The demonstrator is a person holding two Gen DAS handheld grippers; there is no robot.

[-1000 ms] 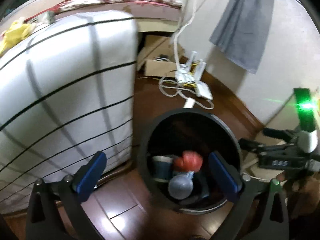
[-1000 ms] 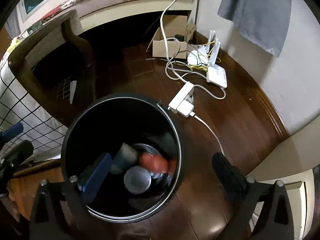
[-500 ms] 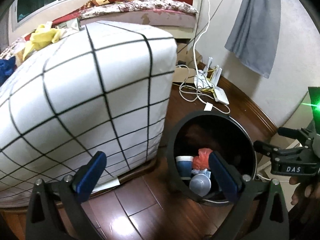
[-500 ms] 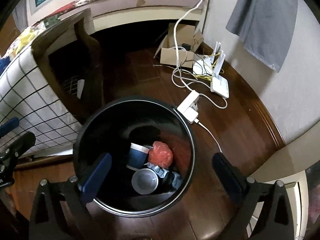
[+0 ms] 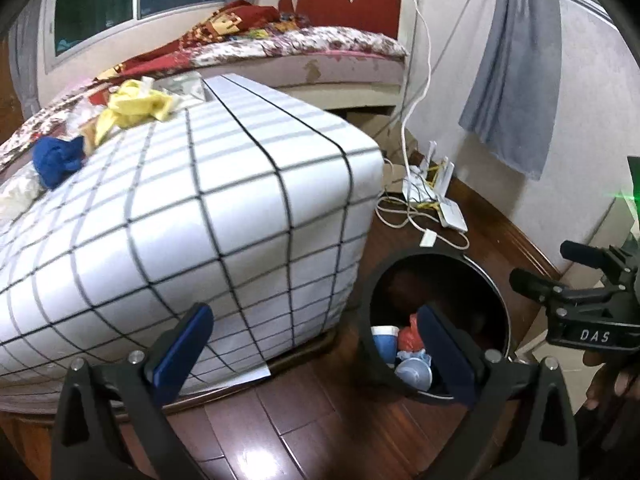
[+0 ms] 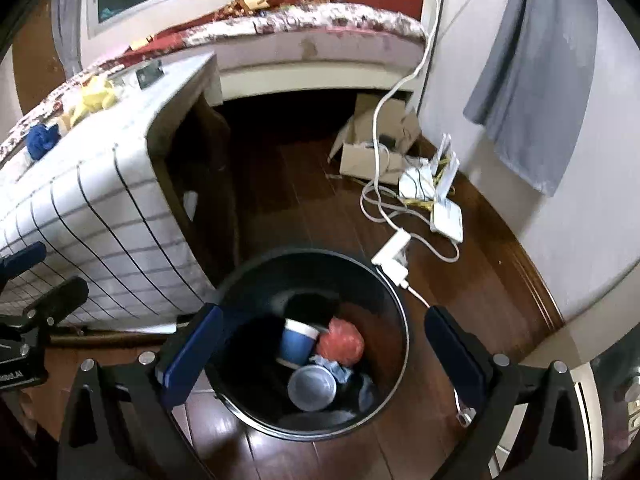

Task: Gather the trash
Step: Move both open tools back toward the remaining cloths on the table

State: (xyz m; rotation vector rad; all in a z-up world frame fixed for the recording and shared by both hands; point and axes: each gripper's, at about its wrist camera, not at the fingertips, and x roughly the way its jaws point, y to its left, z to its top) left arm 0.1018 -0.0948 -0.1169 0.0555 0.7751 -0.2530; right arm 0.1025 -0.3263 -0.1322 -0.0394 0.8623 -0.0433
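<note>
The bench (image 5: 224, 216), draped in a grid-patterned cloth, fills the left and centre of the left wrist view. On its top, at upper left, lie crumpled yellow wrappers (image 5: 132, 108) and a blue wad (image 5: 56, 160), trash not yet collected. The black bin (image 6: 384, 292), lower centre of the right wrist view, holds a blue cup (image 6: 298, 340), a red wad (image 6: 342, 344) and a grey cup (image 6: 312, 386). The left gripper (image 5: 316, 352) and right gripper (image 6: 320, 356) both have jaws spread and empty. Judged step: between deposits. The next move calls for reaching to the bench top and closing on one piece.
</note>
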